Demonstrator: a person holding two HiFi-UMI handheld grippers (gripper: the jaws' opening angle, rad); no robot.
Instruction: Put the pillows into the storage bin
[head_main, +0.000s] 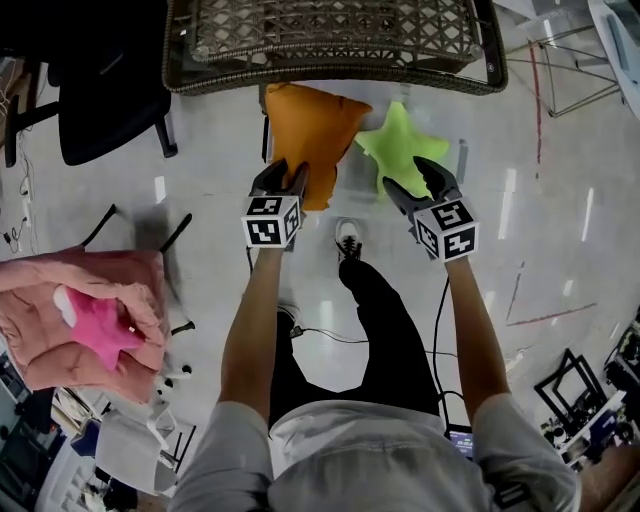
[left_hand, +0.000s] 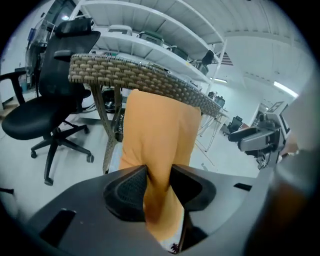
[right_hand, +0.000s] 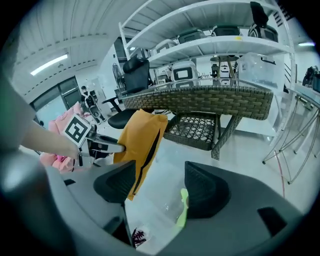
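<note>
**Two soft pillows just short of the storage bin's (head_main: 340, 82) near rim**
The left gripper (head_main: 284, 178) is clamped on a fold of the light, limp orange pillow (head_main: 312, 125), which hangs above the floor. The right gripper (head_main: 412, 180) gapes, with the green star pillow (head_main: 398, 148) unpinched at one jaw. A bunched corner likely grips best.

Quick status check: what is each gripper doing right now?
Left gripper: closed on the orange pillow.
Right gripper: open; the green star pillow is by one jaw, not clamped.
</note>
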